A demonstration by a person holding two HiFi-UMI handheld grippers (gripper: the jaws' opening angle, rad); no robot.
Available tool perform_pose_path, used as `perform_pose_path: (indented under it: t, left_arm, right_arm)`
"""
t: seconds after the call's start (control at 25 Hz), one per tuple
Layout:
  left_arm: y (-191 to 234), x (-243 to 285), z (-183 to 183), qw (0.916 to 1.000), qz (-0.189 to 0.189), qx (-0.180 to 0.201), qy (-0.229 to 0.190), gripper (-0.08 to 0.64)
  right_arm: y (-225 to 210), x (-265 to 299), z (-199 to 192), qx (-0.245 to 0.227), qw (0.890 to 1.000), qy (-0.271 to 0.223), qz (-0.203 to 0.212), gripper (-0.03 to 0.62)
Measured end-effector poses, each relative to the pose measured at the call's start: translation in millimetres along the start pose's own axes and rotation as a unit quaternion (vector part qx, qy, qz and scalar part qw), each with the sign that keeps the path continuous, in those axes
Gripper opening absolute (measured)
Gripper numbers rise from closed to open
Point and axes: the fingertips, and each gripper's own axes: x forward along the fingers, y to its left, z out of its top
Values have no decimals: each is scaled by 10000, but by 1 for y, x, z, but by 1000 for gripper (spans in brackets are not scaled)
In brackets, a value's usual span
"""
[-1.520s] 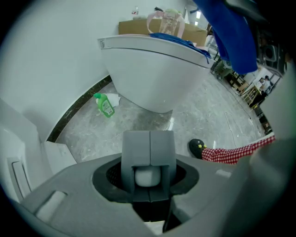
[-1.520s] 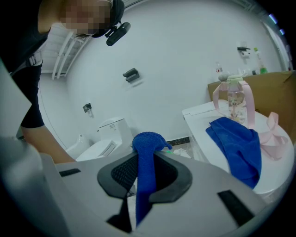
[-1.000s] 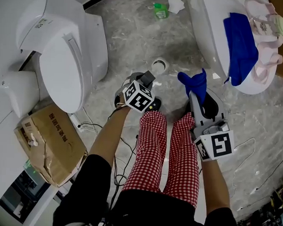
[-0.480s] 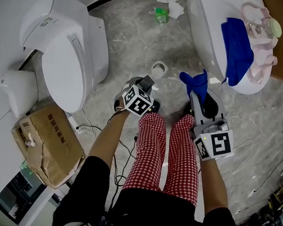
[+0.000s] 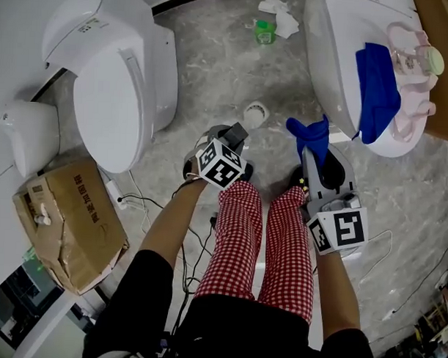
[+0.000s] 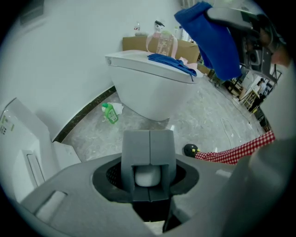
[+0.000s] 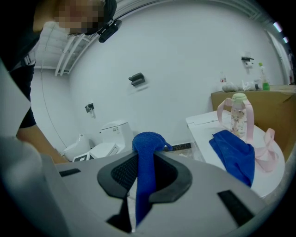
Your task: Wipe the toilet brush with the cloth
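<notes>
Left tongs [image 5: 237,131]: pointing steeply down at the floor [image 5: 213,57]. Jaws together, clamped on a white rounded piece that I take for the handle end of the toilet brush [image 6: 147,176]. The rest of the brush shows in no view; the jaws block it. A white ring [image 5: 253,114] sits on the floor just beyond the tips. Cannot tell if it belongs to the brush.

Right tongs [image 5: 311,149]: closer to level, jaws pinched on the blue cloth [image 7: 144,152]. Only a small tuft stands past the tips; the rest trails back through the jaws. The two tongs are apart, one over each checked trouser leg [image 5: 241,226]. No wiping contact yet, by my reading.

Risks:
- Short tuft. Hard jaw tips could meet the brush before the cloth does, which would scrape rather than wipe.
- Narrow pinch. Drag along the handle may pull the cloth free.
- Brush held by its very end. Side pressure would lever it, so it may swivel or drop to the floor by the feet.
- Brush hidden from the head view behind the left tongs, so lining up is partly blind.
- Power strip [image 5: 115,196] and loose cables lie on the floor left of the feet. They could snag if the stance shifts.
- Spare cloth [image 5: 377,88] lies on the toilet [image 5: 327,61] at the floor's right edge. It looks awkward to fetch with both tongs full.
</notes>
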Motion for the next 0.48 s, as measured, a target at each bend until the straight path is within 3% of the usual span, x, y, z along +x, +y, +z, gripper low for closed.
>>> perform_pose_path:
  t: [0.48]
  left_arm:
    - [8, -32, 3, 9998, 23, -71, -181, 167]
  right_arm:
    - [16, 4, 24, -80, 9999, -62, 17, 64]
